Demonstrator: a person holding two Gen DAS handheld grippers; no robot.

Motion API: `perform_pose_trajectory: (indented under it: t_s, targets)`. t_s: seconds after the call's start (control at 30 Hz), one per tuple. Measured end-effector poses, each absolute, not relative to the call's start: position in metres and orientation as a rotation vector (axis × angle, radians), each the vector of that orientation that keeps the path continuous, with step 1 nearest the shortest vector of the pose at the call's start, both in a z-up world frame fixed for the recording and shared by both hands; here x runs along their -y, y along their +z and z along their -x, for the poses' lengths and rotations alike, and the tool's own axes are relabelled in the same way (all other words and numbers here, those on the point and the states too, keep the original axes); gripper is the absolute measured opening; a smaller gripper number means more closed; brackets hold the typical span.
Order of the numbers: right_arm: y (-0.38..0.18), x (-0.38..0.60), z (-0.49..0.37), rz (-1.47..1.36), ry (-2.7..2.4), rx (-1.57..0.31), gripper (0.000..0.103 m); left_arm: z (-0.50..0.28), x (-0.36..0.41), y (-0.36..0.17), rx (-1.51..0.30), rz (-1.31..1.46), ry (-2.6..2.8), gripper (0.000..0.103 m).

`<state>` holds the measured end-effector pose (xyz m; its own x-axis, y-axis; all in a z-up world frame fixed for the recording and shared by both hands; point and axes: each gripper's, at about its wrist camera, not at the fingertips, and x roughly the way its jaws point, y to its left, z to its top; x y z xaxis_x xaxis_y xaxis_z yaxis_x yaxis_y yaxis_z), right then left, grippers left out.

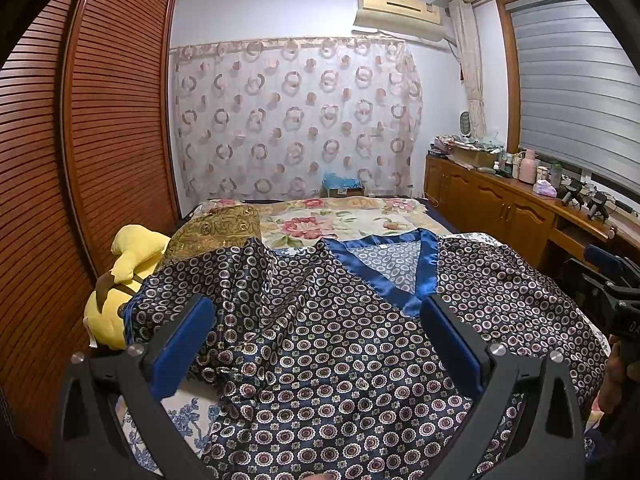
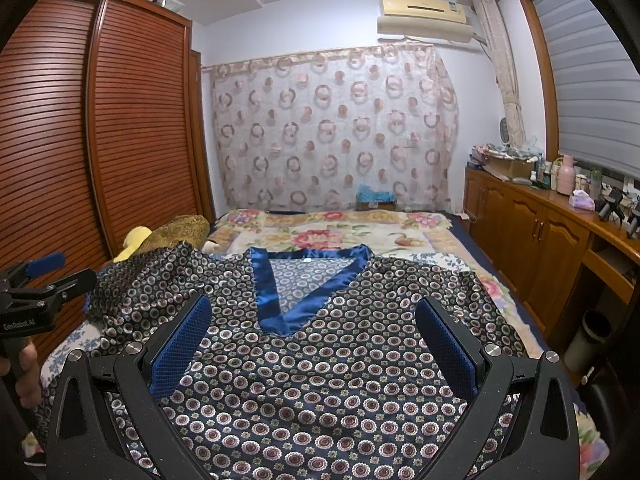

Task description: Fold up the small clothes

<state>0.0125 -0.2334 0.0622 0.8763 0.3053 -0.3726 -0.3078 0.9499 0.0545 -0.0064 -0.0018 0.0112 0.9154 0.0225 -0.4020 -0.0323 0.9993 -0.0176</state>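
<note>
A dark patterned shirt [image 2: 320, 360] with a blue satin V-neck is spread on the bed [image 2: 340, 236], filling the lower centre of both frames. The left hand-held gripper [image 1: 318, 320] is held above it with fingers wide apart, nothing between them. The right hand-held gripper [image 2: 314, 318] is likewise held spread and empty. A yellow plush toy [image 1: 120, 276] is seen at the left.

bed [image 2: 472, 240] w/ floral quilt carries: dark satin circle-print top [image 2: 320, 360] spread flat, blue V-neck trim toward far end, its left sleeve rumpled; gold patterned pillow [image 1: 216, 232] and yellow plush toy [image 1: 120, 280] along the left edge by the wardrobe.
</note>
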Motion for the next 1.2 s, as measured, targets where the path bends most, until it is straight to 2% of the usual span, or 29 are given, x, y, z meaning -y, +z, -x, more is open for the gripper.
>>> perform_pose_trajectory:
  t_s: [1.2]
  targets:
    - [0.0618, 0.2344, -0.0107, 0.005, 0.32, -0.386, 0.103, 0.0079, 0.002, 0.0138, -0.409, 0.021, 0.031, 0.103]
